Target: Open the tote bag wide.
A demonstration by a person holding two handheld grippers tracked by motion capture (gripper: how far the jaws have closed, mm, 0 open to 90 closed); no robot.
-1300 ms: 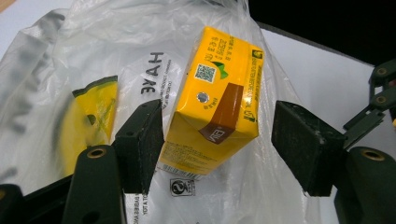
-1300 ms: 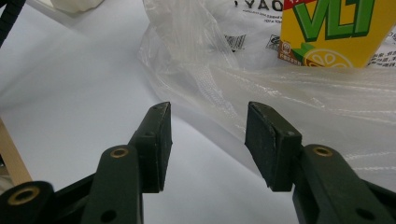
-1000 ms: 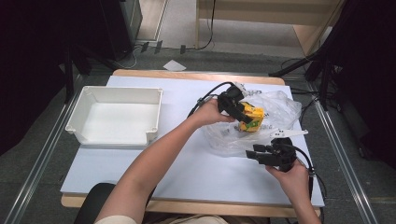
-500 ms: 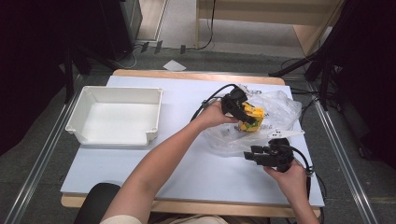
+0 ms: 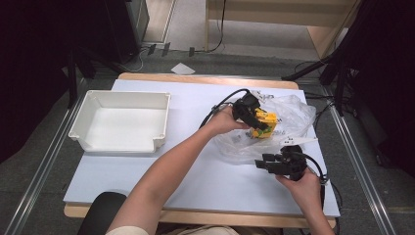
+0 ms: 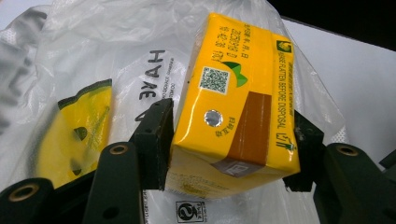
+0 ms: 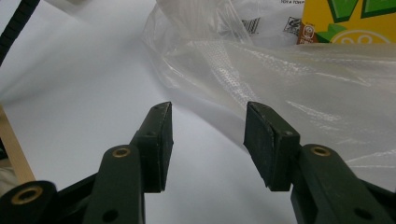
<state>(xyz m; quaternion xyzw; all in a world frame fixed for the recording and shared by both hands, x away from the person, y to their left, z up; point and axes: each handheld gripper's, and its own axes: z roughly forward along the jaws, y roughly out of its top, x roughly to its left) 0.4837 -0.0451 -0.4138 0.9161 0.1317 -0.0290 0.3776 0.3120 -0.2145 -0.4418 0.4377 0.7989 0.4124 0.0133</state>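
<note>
From high up, the left claw (image 5: 258, 123) is over the see-through plastic bag (image 5: 288, 117) on the right part of the counter (image 5: 195, 166). Its jaws have just been closing, and a yellow drink box (image 5: 265, 126) sits between them. The right claw (image 5: 264, 164) rests low on the counter, just beside the near edge of the bag. A white tray (image 5: 122, 122) stands well apart on the left side

In the left gripper view, the left claw (image 6: 229, 144) is grasping the yellow drink box (image 6: 238, 98). One pad presses on each side of the box. The box is tilted and sits on top of the plastic bag (image 6: 93, 51). Another yellow thing (image 6: 77, 135) lies inside the bag, to the left

In the right gripper view, the right claw (image 7: 208, 140) is released, with only white counter (image 7: 84, 93) between its pads. The plastic bag (image 7: 303, 84) lies just past its tips, and a corner of the yellow drink box (image 7: 350, 18) peeks in at the top right
</note>
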